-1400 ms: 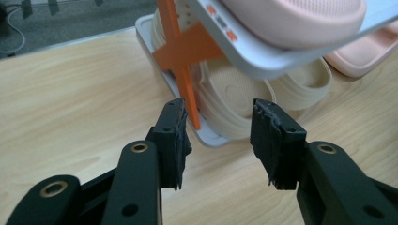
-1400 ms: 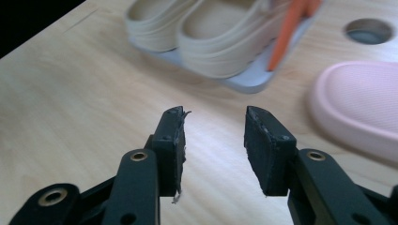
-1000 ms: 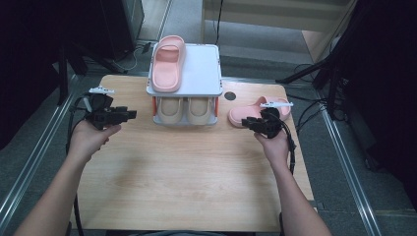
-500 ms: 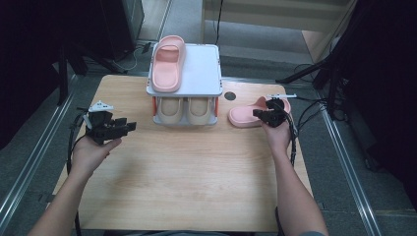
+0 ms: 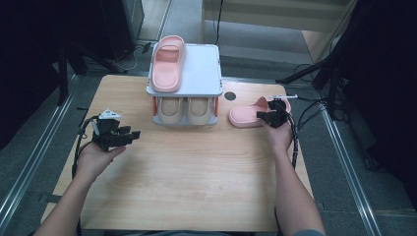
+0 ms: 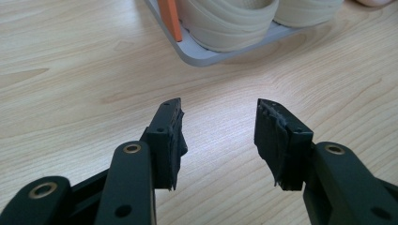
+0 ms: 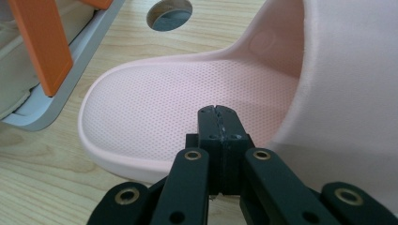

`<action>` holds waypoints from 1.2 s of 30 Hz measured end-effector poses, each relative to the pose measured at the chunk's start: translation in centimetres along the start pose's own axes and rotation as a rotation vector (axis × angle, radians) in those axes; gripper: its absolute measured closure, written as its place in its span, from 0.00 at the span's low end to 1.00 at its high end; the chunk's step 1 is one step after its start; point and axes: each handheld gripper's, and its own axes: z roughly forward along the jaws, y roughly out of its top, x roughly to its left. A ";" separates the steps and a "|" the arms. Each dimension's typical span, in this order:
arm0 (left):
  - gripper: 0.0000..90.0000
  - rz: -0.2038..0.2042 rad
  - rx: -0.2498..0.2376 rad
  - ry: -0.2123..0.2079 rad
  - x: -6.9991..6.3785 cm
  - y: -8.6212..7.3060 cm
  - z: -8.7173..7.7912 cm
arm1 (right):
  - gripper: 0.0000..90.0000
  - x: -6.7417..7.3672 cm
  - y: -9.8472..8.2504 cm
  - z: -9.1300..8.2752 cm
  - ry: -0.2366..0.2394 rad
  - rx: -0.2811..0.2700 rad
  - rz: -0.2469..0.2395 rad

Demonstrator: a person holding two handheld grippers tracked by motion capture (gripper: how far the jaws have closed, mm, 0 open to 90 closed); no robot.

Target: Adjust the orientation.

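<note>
Right gripper (image 7: 217, 108) jaws together over pink slipper (image 7: 187, 108), nothing between; slipper light, soft foam; grip side rim or strap; left gripper (image 6: 219, 136) jaws apart, empty.

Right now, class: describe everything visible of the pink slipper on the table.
The slipper is pink, seemingly soft foam, with a dotted footbed and broad strap. It lies sole down on the table, right of the rack, heel toward it. The right gripper, jaws just closed with nothing between them, sits over its side edge; contact is unclear.
</note>
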 end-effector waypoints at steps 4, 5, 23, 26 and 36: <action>0.56 0.004 0.008 -0.008 -0.1 0.0 0.4 | 1.00 0.1 -0.2 -0.1 -0.010 0.006 -0.017; 0.56 0.004 0.008 -0.008 -0.1 0.0 0.4 | 1.00 0.1 -0.2 -0.1 -0.010 0.006 -0.017; 0.56 0.021 0.036 -0.039 -0.2 1.0 1.7 | 1.00 -1.6 -1.8 -2.1 -0.040 0.005 0.010; 0.56 0.018 0.029 -0.050 -0.2 1.0 2.0 | 1.00 -2.0 -2.2 -2.6 -0.046 0.004 0.018; 0.55 0.013 0.046 -0.064 0.0 1.6 2.5 | 1.00 -2.7 -2.9 -3.5 -0.074 -0.001 0.019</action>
